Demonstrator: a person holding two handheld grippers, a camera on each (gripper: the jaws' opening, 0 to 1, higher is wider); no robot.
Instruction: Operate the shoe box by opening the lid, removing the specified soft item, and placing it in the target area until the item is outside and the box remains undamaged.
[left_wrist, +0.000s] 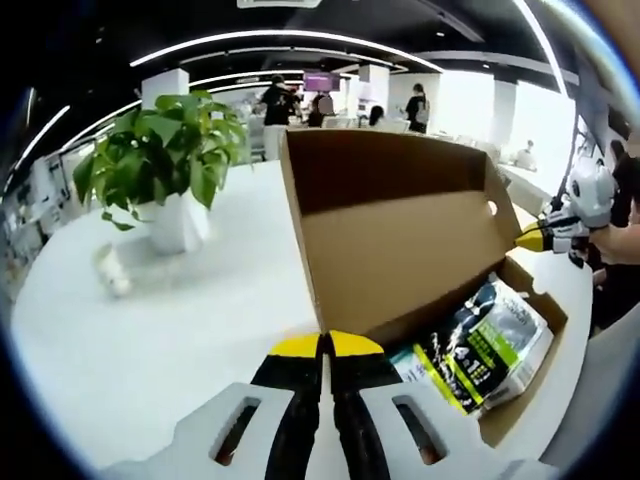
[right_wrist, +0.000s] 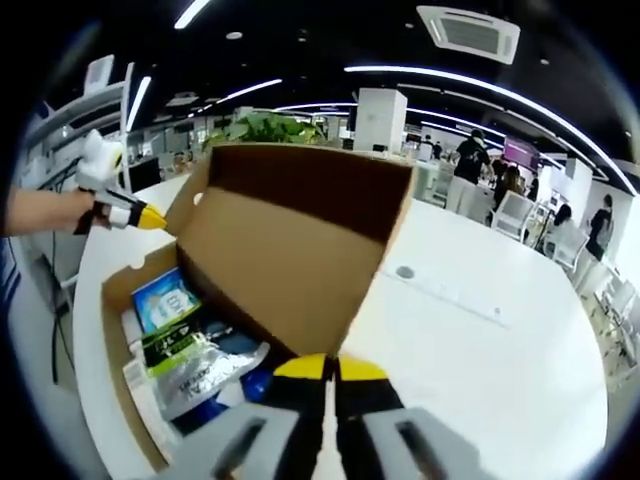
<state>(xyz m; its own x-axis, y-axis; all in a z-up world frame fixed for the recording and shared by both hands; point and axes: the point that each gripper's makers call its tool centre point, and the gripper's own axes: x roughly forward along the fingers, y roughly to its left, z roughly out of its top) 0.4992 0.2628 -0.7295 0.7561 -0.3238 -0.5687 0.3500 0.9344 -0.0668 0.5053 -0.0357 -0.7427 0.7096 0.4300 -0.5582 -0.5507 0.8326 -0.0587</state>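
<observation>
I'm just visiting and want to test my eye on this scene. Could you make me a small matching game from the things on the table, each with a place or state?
Things:
1. shoe box lid
2. potted plant
3. plastic packets
4. left gripper

Place or state:
A. lying inside the box
B. standing on the white table
C. raised open
D. jaws together

Pairs: 1-C, 2-B, 3-A, 4-D

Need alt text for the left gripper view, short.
An open cardboard shoe box stands on a white table with its lid raised, showing soft packets inside. The shut left gripper sits at the box's near edge; the right gripper touches the far side. A potted plant stands left.
</observation>
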